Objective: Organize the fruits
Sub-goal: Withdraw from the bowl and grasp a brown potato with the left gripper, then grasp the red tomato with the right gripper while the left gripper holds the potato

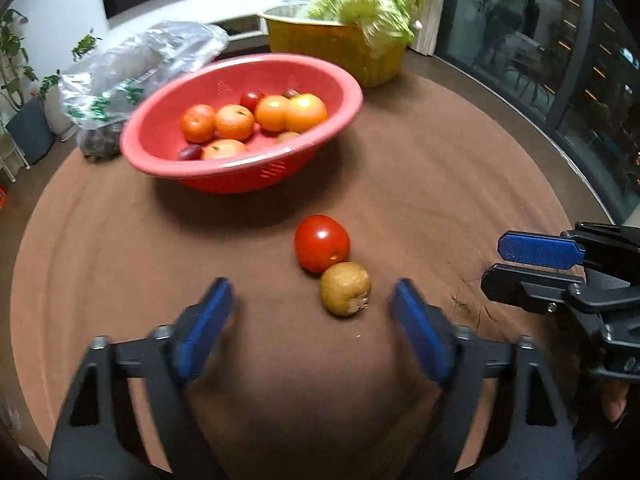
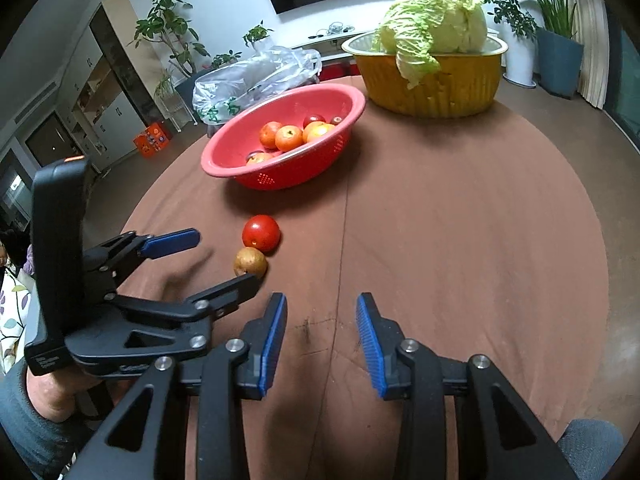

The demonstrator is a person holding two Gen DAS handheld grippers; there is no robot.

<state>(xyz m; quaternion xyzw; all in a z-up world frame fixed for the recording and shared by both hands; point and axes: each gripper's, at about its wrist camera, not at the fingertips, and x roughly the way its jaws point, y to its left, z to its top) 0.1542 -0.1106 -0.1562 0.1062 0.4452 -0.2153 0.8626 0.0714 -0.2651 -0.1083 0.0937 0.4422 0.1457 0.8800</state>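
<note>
A red tomato (image 1: 322,243) and a brown kiwi (image 1: 345,289) lie touching on the brown tablecloth, in front of a red colander basket (image 1: 160,148) that holds several oranges and small dark red fruits. My left gripper (image 1: 312,300) is open and empty, just short of the kiwi, which sits nearer its right finger. My right gripper (image 2: 321,308) is open and empty to the right of both fruits. The right wrist view shows the tomato (image 2: 261,233), the kiwi (image 2: 250,262), the basket (image 2: 224,160) and the left gripper (image 2: 218,258).
A yellow tub (image 2: 460,84) with a large cabbage (image 2: 436,16) stands at the back of the round table. A clear plastic bag (image 1: 132,64) lies behind the basket on the left. The table edge (image 1: 576,168) curves close on the right.
</note>
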